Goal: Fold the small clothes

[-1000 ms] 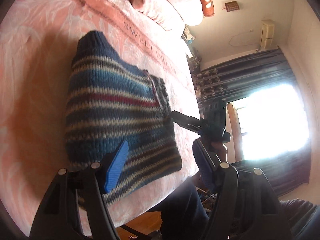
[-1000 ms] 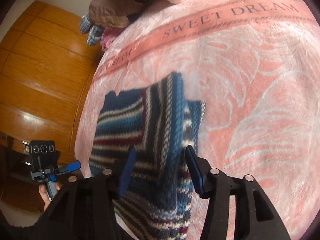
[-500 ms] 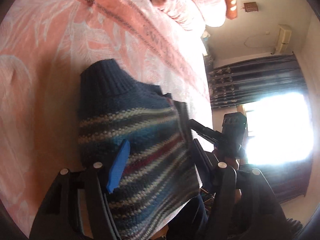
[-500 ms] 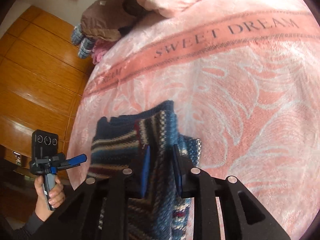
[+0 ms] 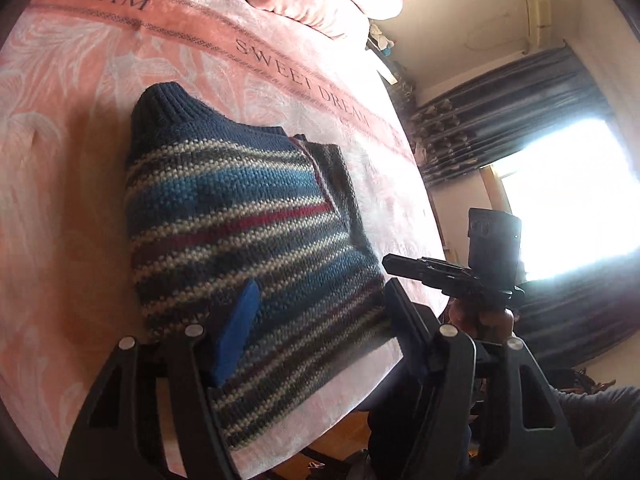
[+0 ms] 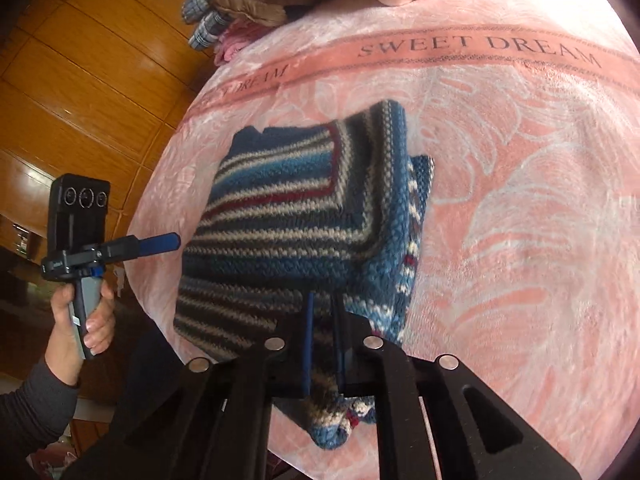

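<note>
Garment: a striped knitted sweater lies on the pink bedspread near the bed's edge; it is already partly folded, with the collar at the far end and a sleeve laid over the body

Right gripper: the fingers are drawn nearly together and a fold of the sweater's near right edge is pinched between them; the blue pad is seen edge-on against the knit

Left gripper: the fingers are spread wide and nothing is held; the gripper hangs over the sweater's near hem

Step in hand: judged to be the lifting of the pinched edge so that it can be carried over the body

Doing it well: the pinch is best kept through all layers; the edge is best raised just clear of the bedspread; the free side is best steadied by the left gripper, so that the stack is not dragged

Risk: thick knit may slip out, or the lower layer may be left behind
</note>
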A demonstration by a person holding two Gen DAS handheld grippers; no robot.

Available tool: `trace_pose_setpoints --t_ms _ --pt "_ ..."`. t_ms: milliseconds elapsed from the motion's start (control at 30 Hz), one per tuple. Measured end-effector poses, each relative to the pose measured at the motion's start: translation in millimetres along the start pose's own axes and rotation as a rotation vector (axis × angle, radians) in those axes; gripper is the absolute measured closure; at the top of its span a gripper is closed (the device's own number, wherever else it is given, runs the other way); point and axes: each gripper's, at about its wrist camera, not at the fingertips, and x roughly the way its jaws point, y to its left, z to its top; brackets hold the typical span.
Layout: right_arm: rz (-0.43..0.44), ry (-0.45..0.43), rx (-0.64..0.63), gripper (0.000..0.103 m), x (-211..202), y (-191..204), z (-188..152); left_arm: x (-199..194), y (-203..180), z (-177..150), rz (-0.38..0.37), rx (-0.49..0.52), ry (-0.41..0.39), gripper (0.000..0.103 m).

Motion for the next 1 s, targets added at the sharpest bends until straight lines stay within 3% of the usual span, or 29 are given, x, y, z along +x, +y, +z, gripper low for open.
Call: trace_pose_setpoints --t_ms 33,67,167,300,433,500,600,633,667,700,733,767,800,900,1000 --pt "-0.031 0.015 0.004 0.100 10.9 -5.6 -6.1 10.7 7.2 -3.6 0.043 -0.010 0.020 0.042" --pt "-0.037 0.036 0.018 0.103 21.8 -12.7 -10.9 17.8 14.0 -6.6 0.036 -0.022 0.019 0.043" --pt "-0.045 0.023 0.028 0.103 18.7 -7.6 -13.4 14.0 10.2 -10.6 0.048 -0.038 -0.017 0.044" --pt "-0.067 -0.033 -0.038 0.098 -15.7 21.9 -29.7 -17.7 -12.8 -37.5 0.004 0.001 -0.075 0.034" --pt "-0.179 0.032 -0.036 0.101 9.5 12.9 -56.3 11.4 9.6 -62.9 0.137 -0.048 -0.012 0.033" --pt "-0.208 0.036 -0.046 0.103 22.3 6.5 -63.9 22.6 17.2 -69.3 0.156 -0.062 -0.009 0.034" --pt "-0.203 -0.005 -0.031 0.103 4.3 14.1 -65.5 6.6 3.8 -69.9 0.143 -0.080 -0.050 0.032" --pt "-0.202 -0.025 -0.026 0.100 -6.6 18.0 -67.5 -3.2 -3.4 -73.2 0.146 -0.070 -0.068 0.029" --pt "-0.205 -0.042 -0.021 0.090 -17.0 21.6 -69.9 -14.8 -11.9 -78.0 0.165 -0.054 -0.091 0.027" --pt "-0.207 -0.055 -0.017 0.070 -25.6 26.0 -71.8 -26.5 -21.1 -82.5 0.197 -0.042 -0.110 0.017" --pt "-0.218 -0.072 -0.014 0.056 -36.1 31.5 -77.1 -38.0 -30.4 -89.5 0.244 -0.036 -0.122 0.006" --pt "-0.242 -0.094 -0.012 0.030 -46.1 37.4 -82.4 -49.0 -40.2 -97.3 0.311 -0.031 -0.132 0.004" --pt "-0.274 -0.122 -0.013 0.016 -56.4 44.7 -89.9 -59.4 -50.0 -104.5 0.372 -0.018 -0.142 0.004" --pt "-0.367 -0.167 -0.027 0.004 -80.8 71.6 -112.5 -89.1 -89.0 -137.1 0.554 0.076 -0.211 0.003" --pt "-0.498 -0.223 -0.048 0.004 -97.4 102.2 -128.7 -107.3 -127.4 -165.5 0.726 0.123 -0.269 0.003"
